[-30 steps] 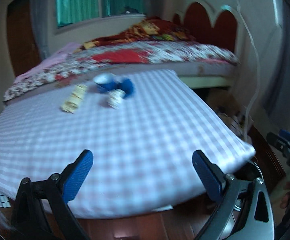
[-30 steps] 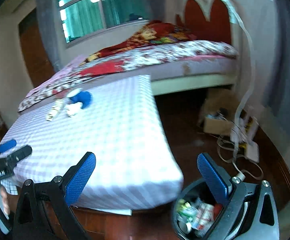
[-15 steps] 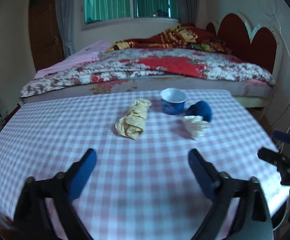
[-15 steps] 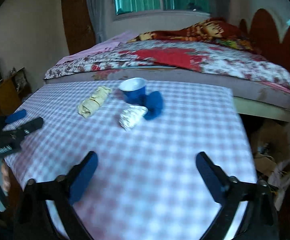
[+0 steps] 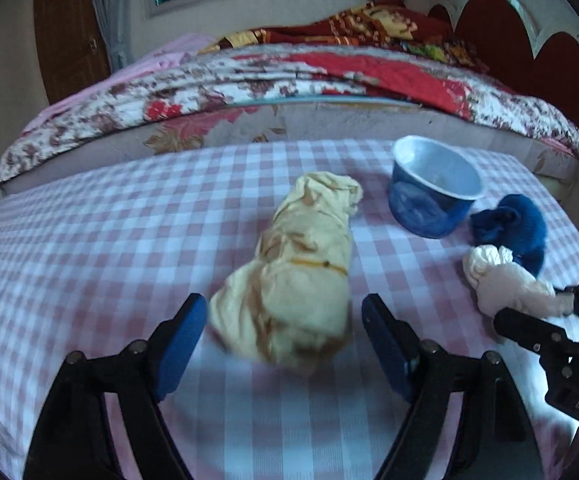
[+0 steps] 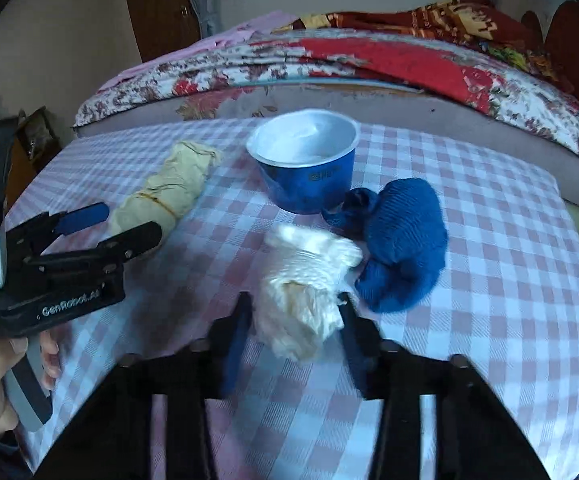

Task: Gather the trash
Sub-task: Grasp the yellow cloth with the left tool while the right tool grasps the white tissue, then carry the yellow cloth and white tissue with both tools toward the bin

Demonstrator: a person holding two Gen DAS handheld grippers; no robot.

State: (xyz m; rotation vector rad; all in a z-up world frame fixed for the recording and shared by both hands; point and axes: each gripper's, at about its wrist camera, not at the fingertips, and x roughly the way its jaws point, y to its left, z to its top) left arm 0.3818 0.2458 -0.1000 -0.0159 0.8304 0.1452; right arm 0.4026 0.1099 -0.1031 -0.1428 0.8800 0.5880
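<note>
**Two claws closing on two wads**

Four bits of trash lie on the checked table (image 5: 89,240): a yellow wad (image 5: 293,280), a white wad (image 6: 305,288), a blue cup (image 6: 309,164) standing upright, and a blue sock (image 6: 405,240) just beside the cup and touching the white wad.

My left claw (image 5: 281,344) is closing, jaws still wide, with the near end of the yellow wad between them; the pads are not yet pressing on it.

My right claw (image 6: 295,328) is closing too, jaws narrow, the white wad between them and the pads at its sides.

A bed (image 5: 329,80) stands behind the table.
</note>
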